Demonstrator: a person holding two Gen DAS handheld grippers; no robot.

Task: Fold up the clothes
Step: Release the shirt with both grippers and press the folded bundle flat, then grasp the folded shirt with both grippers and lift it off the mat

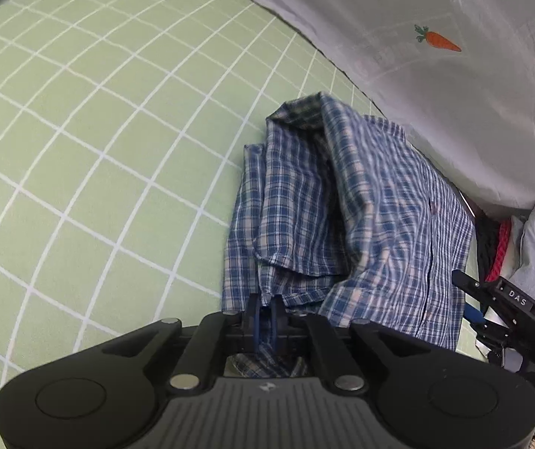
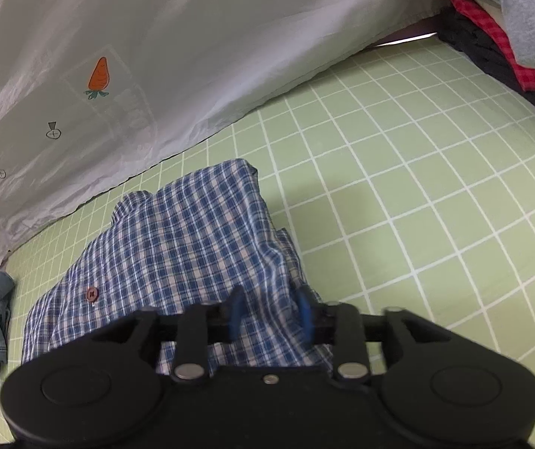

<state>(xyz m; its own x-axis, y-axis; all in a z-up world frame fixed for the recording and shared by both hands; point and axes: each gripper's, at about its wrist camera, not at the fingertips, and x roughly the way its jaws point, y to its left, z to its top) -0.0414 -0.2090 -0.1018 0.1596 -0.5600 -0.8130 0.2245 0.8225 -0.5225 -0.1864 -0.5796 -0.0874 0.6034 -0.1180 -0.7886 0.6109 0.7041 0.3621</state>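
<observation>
The left gripper (image 1: pixel 266 308) has its jaws pressed together on the hem of the blue checked shirt (image 1: pixel 346 220). The right gripper (image 2: pixel 269 312) has its jaws partly spread, with shirt cloth between them. The shirt lies on a green grid bedsheet (image 2: pixel 398 172); a white carrot-print cover (image 2: pixel 136 56) is at 11 o'clock and a pile of clothes (image 2: pixel 499 45) at 2 o'clock.

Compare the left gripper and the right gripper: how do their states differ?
The left gripper has its fingers pinched together on the plaid shirt; the right gripper has its fingers spread, with cloth between them. Both have blue fingers and meet the same shirt.
</observation>
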